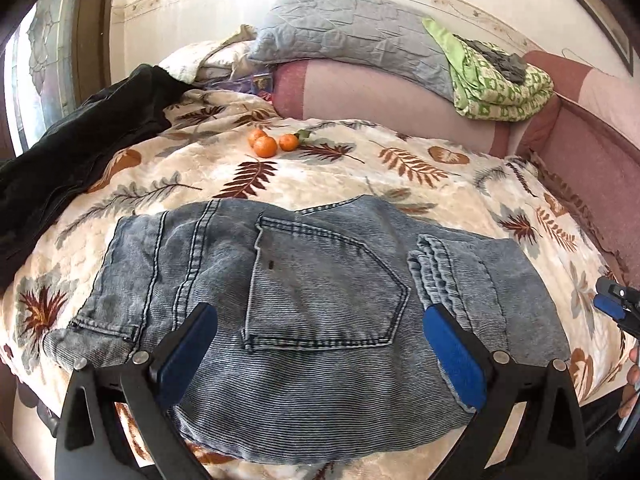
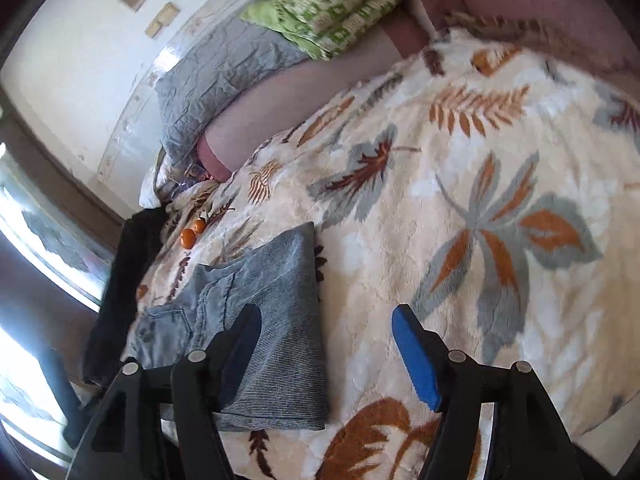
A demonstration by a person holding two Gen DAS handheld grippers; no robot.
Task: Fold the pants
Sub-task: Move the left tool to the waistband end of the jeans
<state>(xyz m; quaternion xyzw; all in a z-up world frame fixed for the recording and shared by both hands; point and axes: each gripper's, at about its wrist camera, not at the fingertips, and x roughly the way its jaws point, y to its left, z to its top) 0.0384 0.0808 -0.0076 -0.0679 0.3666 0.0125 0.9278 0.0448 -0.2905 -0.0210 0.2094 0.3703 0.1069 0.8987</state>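
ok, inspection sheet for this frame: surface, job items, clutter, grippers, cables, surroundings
Surface: bed with a leaf-print blanket, rumpled.
Job's things: blue jeans folded into a compact stack near the front edge, back pocket up.
Clutter: three oranges behind the jeans; a dark garment to the left; a grey pillow and a green patterned blanket on the pink headboard cushion.
Grippers: left gripper open above the jeans; right gripper open, off the stack's right edge, holding nothing.
Cables: nothing seen.
Surroundings: window on the left, wall with a patterned border.
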